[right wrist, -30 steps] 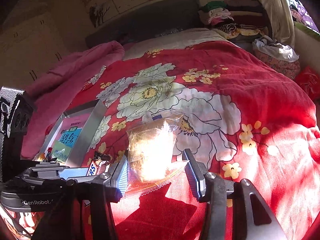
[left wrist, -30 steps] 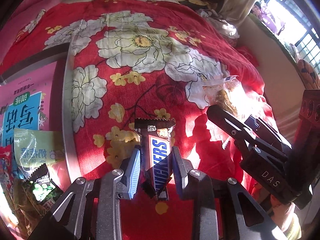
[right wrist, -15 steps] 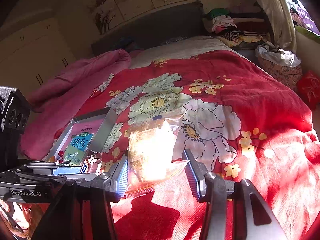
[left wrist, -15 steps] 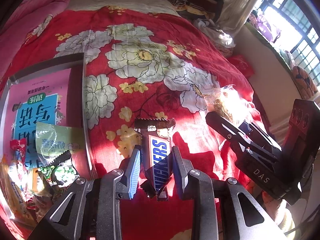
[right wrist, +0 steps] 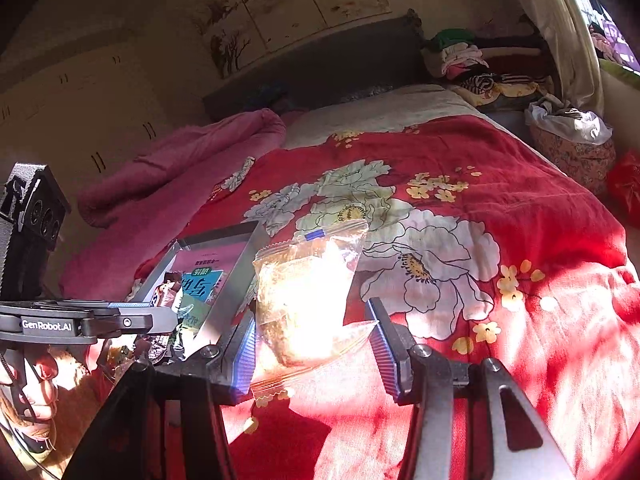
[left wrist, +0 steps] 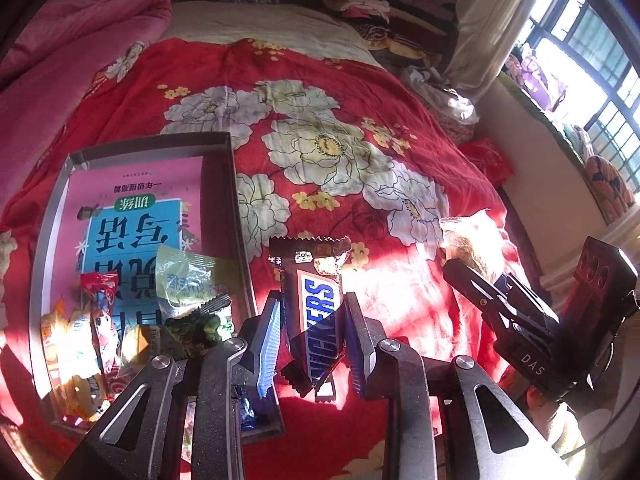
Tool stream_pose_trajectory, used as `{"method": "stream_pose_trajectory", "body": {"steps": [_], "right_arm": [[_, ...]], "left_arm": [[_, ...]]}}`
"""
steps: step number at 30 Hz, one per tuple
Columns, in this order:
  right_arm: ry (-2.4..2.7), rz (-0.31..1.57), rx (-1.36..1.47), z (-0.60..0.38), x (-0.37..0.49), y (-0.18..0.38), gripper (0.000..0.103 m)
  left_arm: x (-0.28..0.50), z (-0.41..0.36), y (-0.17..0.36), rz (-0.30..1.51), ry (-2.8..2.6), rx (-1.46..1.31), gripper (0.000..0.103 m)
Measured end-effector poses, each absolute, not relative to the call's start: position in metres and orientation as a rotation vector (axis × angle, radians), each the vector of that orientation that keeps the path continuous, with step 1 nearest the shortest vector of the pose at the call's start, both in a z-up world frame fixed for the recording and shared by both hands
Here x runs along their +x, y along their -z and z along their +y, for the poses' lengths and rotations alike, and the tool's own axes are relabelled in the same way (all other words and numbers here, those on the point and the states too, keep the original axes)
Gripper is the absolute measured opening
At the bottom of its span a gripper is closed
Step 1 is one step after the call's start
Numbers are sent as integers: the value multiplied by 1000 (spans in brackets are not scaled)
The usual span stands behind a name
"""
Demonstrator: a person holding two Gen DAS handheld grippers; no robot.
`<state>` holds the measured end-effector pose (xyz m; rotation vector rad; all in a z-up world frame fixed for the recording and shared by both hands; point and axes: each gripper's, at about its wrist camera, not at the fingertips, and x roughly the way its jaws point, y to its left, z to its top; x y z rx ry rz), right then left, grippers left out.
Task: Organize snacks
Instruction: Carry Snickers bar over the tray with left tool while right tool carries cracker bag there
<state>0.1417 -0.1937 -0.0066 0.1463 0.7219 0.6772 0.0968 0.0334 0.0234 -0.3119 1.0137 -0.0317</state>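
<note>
My left gripper [left wrist: 312,344] is shut on a Snickers bar [left wrist: 316,308] and holds it above the red floral bedspread, just right of a grey box [left wrist: 236,208]. The box holds a pink book [left wrist: 132,200] and several snack packets [left wrist: 184,280]. My right gripper [right wrist: 316,344] is shut on a clear bag of brown snacks [right wrist: 304,292] and holds it raised over the bed. That bag [left wrist: 468,240] and the right gripper also show at the right of the left wrist view. The box [right wrist: 224,280] lies to the left of the bag.
The red floral bedspread [left wrist: 340,152] covers the bed. A pink blanket [right wrist: 180,160] is bunched at the back left. Folded clothes [right wrist: 480,68] are piled by the headboard. A window [left wrist: 580,60] and a wall stand to the right.
Both grippers have risen and pulled back with their loads. The left gripper has shifted left, so the whole box with its snacks has come into its view.
</note>
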Motion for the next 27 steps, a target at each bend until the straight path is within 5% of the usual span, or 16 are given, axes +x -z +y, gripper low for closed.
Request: {"method": "stream_pose_trajectory", "body": {"steps": [27], "right_arm": [[-878,739,81,-103,72,-14,51]], "left_arm": [[23,162,-31,924,-163,-463,30]]}}
